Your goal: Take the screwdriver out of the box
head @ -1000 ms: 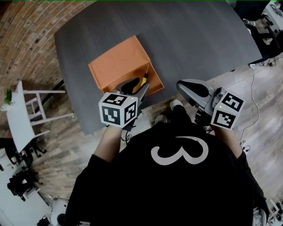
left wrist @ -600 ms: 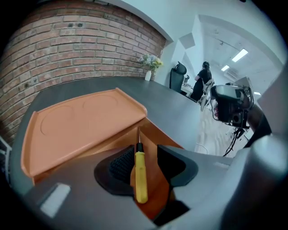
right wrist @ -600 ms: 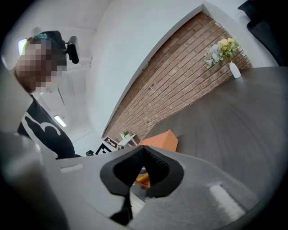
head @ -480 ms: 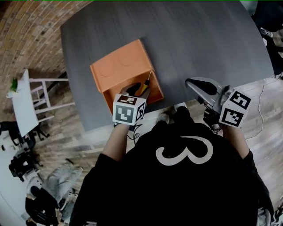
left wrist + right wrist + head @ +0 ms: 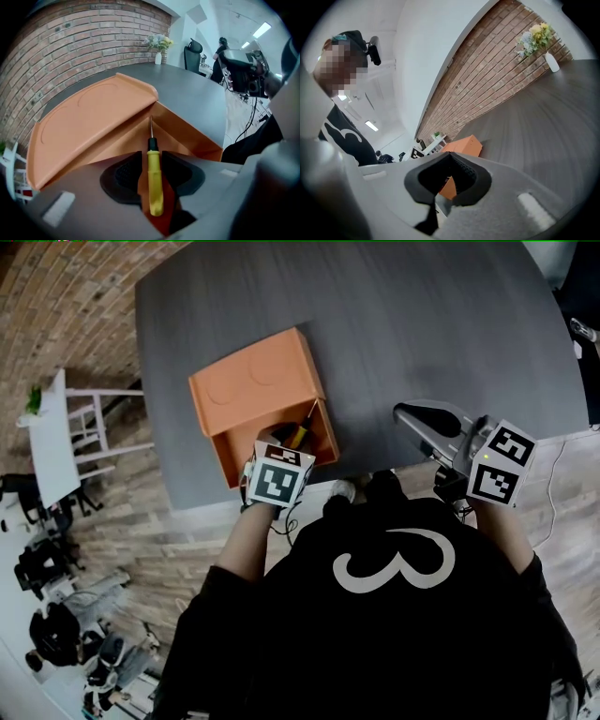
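Left of centre in the head view, the screwdriver (image 5: 298,433) lies inside the orange box (image 5: 248,390). The left gripper (image 5: 285,437) straddles its yellow handle, jaws just narrowing but not yet gripping. Further right, the right gripper (image 5: 401,412) hovers closed and empty. Grasp and lift remain.

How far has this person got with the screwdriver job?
Done: the box stands open and the left claw is down in it. In hand: its jaws have just been closing and flank the yellow handle of the screwdriver, without pressing on it yet. Left: grip it and lift it out; it lies in the box.
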Demonstrator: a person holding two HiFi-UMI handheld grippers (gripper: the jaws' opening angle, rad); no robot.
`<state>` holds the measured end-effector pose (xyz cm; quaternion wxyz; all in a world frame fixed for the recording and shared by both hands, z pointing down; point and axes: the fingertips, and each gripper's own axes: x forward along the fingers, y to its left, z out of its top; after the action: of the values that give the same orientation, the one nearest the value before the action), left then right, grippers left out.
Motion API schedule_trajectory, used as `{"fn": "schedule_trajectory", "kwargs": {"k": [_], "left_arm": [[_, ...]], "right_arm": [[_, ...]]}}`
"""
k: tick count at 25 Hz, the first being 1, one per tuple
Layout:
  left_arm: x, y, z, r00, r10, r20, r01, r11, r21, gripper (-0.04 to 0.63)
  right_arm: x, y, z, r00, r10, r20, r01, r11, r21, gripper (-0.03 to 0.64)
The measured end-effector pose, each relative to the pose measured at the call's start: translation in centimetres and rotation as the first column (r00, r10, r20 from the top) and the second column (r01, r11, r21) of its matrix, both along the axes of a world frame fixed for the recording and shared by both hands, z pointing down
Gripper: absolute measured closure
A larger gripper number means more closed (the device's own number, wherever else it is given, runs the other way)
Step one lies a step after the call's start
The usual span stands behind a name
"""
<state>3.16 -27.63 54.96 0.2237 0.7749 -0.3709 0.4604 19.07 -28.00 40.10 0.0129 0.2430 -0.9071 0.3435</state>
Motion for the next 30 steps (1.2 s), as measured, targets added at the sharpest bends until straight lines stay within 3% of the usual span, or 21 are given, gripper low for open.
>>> {"fn": "schedule_trajectory", "kwargs": {"k": [8,18,25,30], "left_arm": [[0.3,0.2,0.0,1.0,0.014,0.028,-0.013,0.999,-0.029,0.482],[0.2,0.2,0.3,1.0,-0.028,0.006,0.029,0.993,-0.114,0.494],[-1.0,-0.4,0.0,0.999,-0.003,0.049,0.006,0.998,-0.066,0.494],[-0.9,0.9,-0.7,0.997,0.055,0.058,-0.054,0.998,-0.026,0.495]], "right_arm": [[-0.2,-0.9,1.2,0.997,-0.076,-0.005,0.076,0.997,-0.024,0.615],[-1.0,-1.2,2.9,0.991,-0.133,0.014,0.134,0.99,-0.053,0.615],[-1.2,-0.6,2.5,0.995,-0.098,0.005,0.098,0.994,-0.05,0.615],[-1.1,1.6,2.2,0.999,-0.045,-0.003,0.044,0.998,-0.046,0.615]]}}
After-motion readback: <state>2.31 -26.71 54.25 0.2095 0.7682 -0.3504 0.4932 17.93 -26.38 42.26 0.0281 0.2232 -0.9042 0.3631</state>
